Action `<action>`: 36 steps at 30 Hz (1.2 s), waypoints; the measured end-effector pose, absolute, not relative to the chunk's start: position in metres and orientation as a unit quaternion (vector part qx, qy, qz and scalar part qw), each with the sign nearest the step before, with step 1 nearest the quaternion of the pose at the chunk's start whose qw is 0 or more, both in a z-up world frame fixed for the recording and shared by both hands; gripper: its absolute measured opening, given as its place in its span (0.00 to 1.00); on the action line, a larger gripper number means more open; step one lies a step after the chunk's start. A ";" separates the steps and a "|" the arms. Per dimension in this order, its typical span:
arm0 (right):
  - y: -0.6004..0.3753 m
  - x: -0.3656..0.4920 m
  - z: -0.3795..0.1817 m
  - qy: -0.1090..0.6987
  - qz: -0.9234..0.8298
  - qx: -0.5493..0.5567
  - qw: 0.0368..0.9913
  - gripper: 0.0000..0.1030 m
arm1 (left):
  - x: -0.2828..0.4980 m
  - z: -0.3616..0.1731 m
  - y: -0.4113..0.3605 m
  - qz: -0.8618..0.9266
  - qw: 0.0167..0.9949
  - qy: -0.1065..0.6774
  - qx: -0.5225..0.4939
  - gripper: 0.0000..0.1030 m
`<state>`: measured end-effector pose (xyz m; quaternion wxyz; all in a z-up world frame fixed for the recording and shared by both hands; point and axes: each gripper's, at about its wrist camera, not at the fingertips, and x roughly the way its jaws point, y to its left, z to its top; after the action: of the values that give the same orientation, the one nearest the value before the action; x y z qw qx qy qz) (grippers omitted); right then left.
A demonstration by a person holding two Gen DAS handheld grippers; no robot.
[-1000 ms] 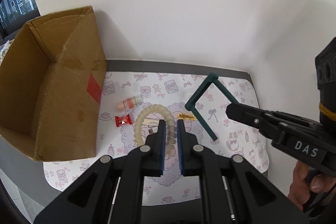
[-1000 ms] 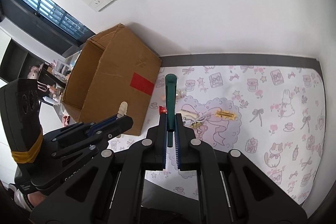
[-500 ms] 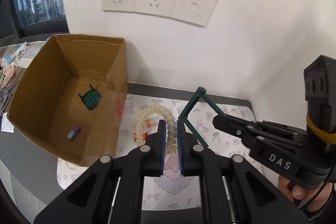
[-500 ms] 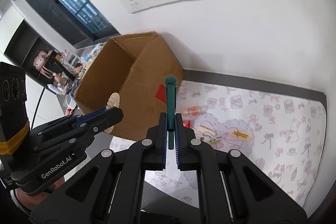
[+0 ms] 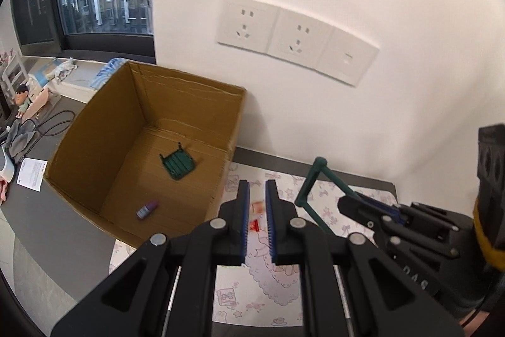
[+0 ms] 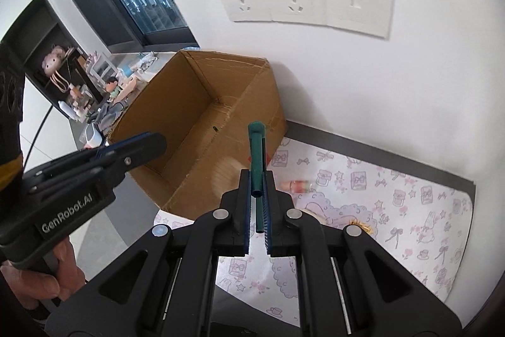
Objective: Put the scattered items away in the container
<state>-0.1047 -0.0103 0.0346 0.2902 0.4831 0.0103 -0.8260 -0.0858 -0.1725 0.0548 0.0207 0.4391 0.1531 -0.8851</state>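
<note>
The open cardboard box [image 5: 94, 147] stands at the left against the wall, holding a green slatted piece [image 5: 178, 161] and a small purple item [image 5: 146, 209]. My left gripper [image 5: 256, 188] hovers just right of the box's near corner, open by a narrow gap with nothing between its pads. My right gripper [image 6: 257, 176] is shut on a dark green bent rod [image 6: 257, 160], which points up toward the box [image 6: 189, 116]. In the left wrist view the rod [image 5: 315, 179] sticks out of the right gripper [image 5: 350, 204]. A pale blur [image 6: 225, 169] shows against the box's outer wall.
On the patterned mat [image 6: 410, 210] lie a small pink bottle [image 6: 298, 185], a yellow wrapper [image 6: 363, 226] and a red wrapper [image 5: 254, 225]. The white wall with sockets [image 5: 296, 40] is close behind. A hand [image 6: 28, 283] holds the left gripper [image 6: 151, 144].
Both grippers rose and swung left toward the box. The cream beaded ring that my left gripper held is no longer between its fingers. The right gripper still holds the green rod.
</note>
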 end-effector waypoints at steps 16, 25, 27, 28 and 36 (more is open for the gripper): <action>-0.069 -0.109 0.047 0.044 -0.819 0.472 0.323 0.06 | -0.091 0.062 -0.220 -0.887 0.061 0.174 0.423 0.10; -0.065 -0.113 0.042 0.032 -0.815 0.480 0.322 0.06 | -0.092 0.043 -0.236 -0.876 0.058 0.200 0.434 0.10; -0.058 -0.115 0.041 0.028 -0.817 0.482 0.316 0.06 | -0.093 0.040 -0.233 -0.875 0.044 0.204 0.436 0.10; -0.052 -0.117 0.040 0.025 -0.818 0.483 0.311 0.06 | -0.093 0.039 -0.228 -0.875 0.034 0.203 0.437 0.10; 0.024 -0.124 0.017 -0.015 -0.826 0.502 0.256 0.06 | -0.111 0.022 -0.138 -0.867 -0.052 0.160 0.469 0.11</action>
<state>-0.1238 0.0236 0.0172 0.2558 0.5024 -0.0152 -0.8258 -0.1106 -0.1380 0.0220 -0.0524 0.4689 0.1603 -0.8670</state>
